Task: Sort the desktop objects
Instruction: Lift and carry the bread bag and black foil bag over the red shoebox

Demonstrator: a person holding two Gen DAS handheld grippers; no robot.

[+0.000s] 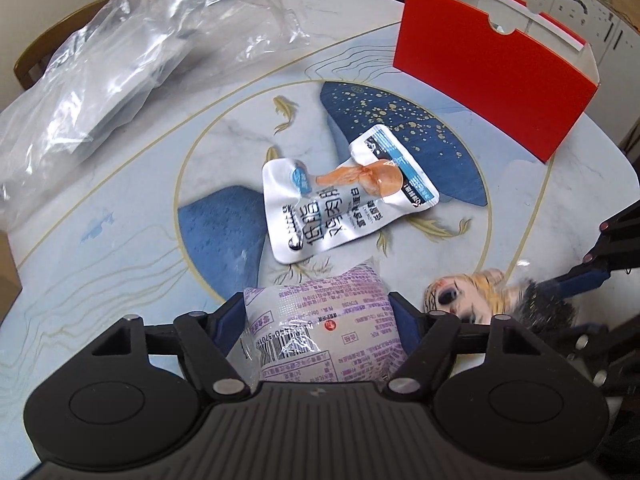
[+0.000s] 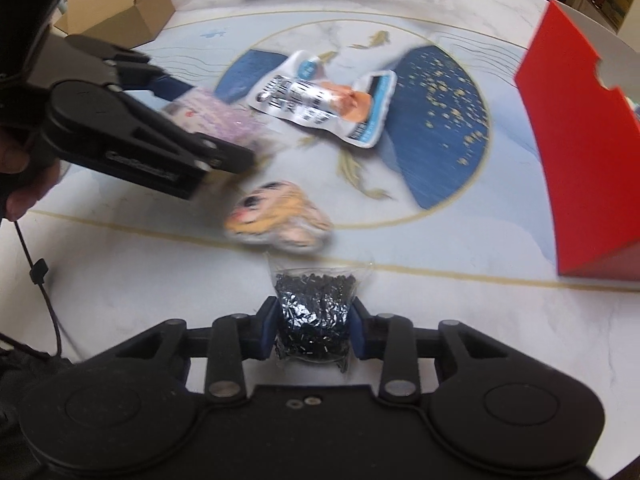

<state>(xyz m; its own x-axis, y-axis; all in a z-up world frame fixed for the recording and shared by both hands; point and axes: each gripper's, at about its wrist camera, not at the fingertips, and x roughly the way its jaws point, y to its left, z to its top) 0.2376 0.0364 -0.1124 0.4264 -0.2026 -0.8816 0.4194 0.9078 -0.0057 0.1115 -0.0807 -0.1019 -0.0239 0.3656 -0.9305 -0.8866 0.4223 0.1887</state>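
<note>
My left gripper [image 1: 318,312] is shut on a white snack packet with purple print [image 1: 320,332]; it also shows in the right wrist view [image 2: 216,120], held above the table at the left. My right gripper [image 2: 314,324] is shut on a small clear bag of black bits [image 2: 314,316]; this bag shows at the right in the left wrist view [image 1: 540,308]. A white chicken snack pouch [image 1: 340,196] lies at the table's middle [image 2: 320,100]. A small doll-face item [image 1: 468,296] lies next to the bag [image 2: 280,216].
An open red box [image 1: 492,76] stands at the far right [image 2: 580,160]. A crumpled clear plastic bag [image 1: 120,52] lies at the far left. A cardboard box [image 2: 116,4] sits beyond the table's left edge. The round table [image 1: 120,240] has a blue and gold pattern.
</note>
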